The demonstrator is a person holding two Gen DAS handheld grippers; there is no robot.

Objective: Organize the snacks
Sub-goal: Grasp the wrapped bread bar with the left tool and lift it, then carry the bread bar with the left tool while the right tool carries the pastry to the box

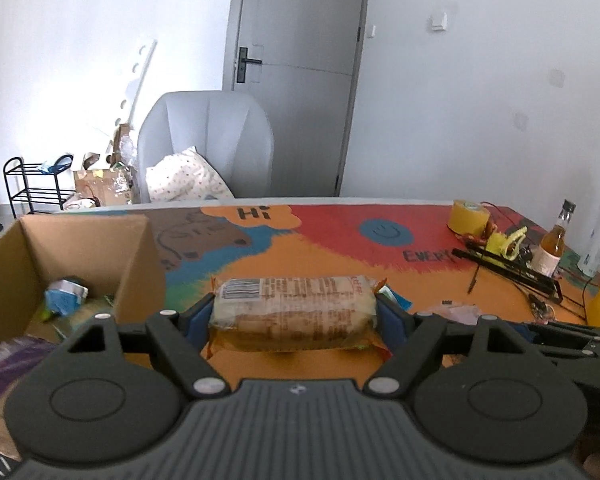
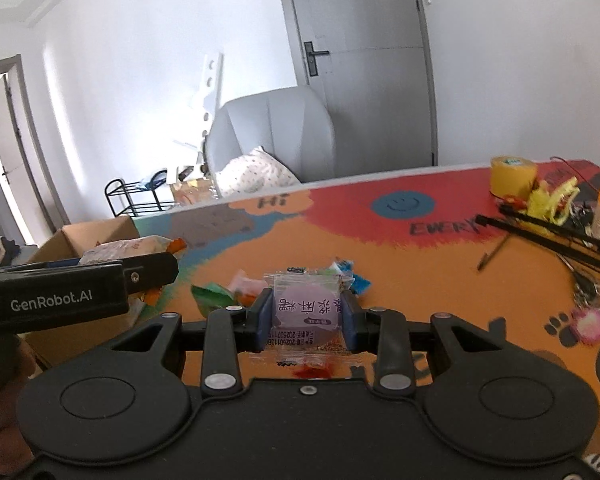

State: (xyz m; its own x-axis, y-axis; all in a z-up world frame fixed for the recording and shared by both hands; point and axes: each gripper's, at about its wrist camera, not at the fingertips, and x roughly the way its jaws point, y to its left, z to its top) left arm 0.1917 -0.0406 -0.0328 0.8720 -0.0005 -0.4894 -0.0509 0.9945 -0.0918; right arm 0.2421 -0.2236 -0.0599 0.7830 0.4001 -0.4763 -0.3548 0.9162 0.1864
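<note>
My left gripper (image 1: 294, 316) is shut on a long cracker pack in clear and orange wrap (image 1: 294, 312), held above the table just right of the cardboard box (image 1: 136, 264). The box holds several snack packets, among them a blue one (image 1: 64, 298). My right gripper (image 2: 306, 320) is shut on a small clear packet with a purple round sweet (image 2: 306, 308), above the orange table. Several loose wrapped snacks (image 2: 220, 294) lie on the table just beyond it. The left gripper (image 2: 80, 280) with its cracker pack also shows at the left of the right wrist view.
The colourful table mat (image 1: 340, 248) carries a yellow tape roll (image 1: 470, 216), a small amber bottle (image 1: 554, 244), a black bar with cables (image 1: 508, 270) and a key ring (image 2: 588, 320) at the right. A grey chair (image 1: 208, 148) stands behind the table.
</note>
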